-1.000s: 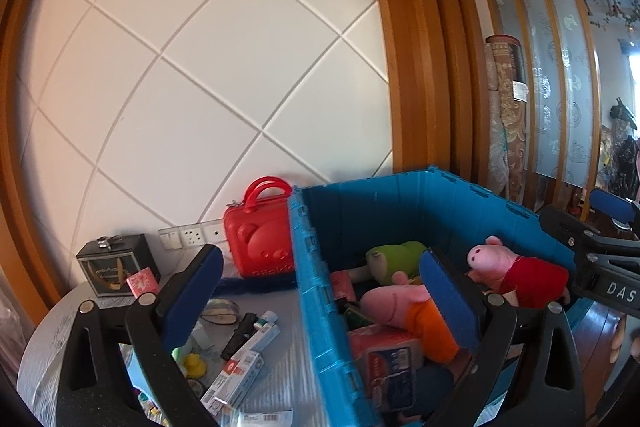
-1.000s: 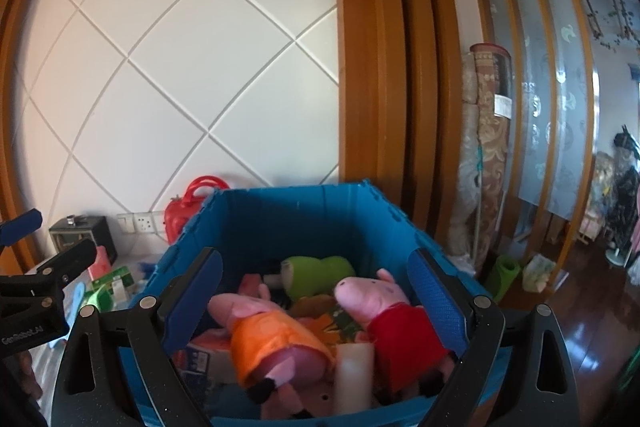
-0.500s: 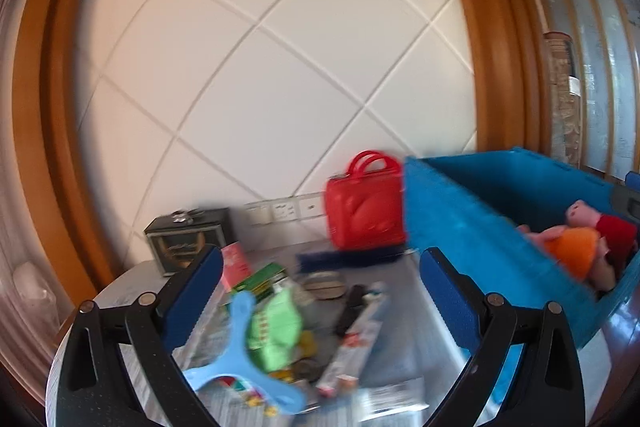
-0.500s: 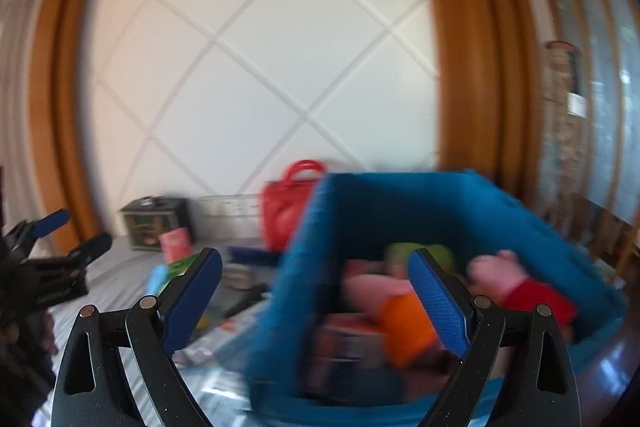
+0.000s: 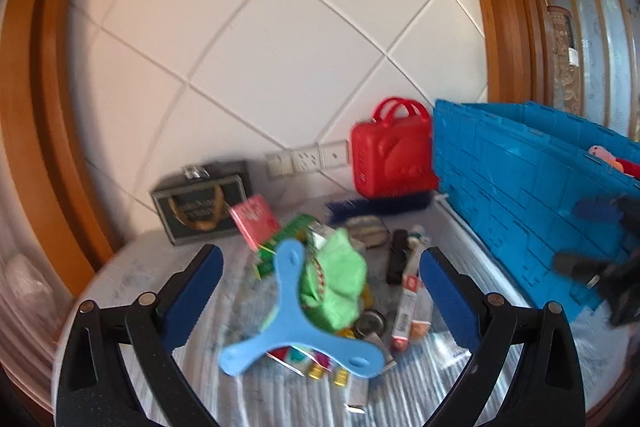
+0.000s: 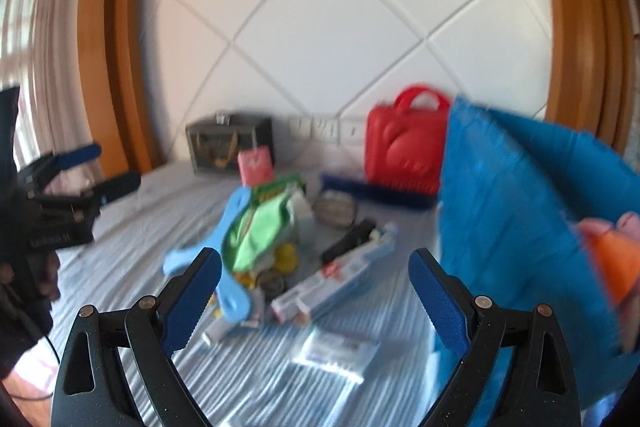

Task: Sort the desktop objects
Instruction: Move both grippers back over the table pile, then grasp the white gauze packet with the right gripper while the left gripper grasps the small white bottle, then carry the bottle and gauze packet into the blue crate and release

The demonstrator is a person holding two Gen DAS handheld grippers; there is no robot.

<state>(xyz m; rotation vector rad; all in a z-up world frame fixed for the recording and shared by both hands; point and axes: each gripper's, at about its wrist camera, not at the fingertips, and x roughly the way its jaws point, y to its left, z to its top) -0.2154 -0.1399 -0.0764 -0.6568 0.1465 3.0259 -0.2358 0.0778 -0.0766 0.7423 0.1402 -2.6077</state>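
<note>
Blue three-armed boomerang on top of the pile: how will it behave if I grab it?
The boomerang looks like thin flat plastic, so probably light and stiff. It lies propped on the green cloth, so it may rock or slide off when nudged. Pinching one arm edgewise seems safest.

Blurred blue crate [image 6: 516, 211], cut off rightward.
</note>
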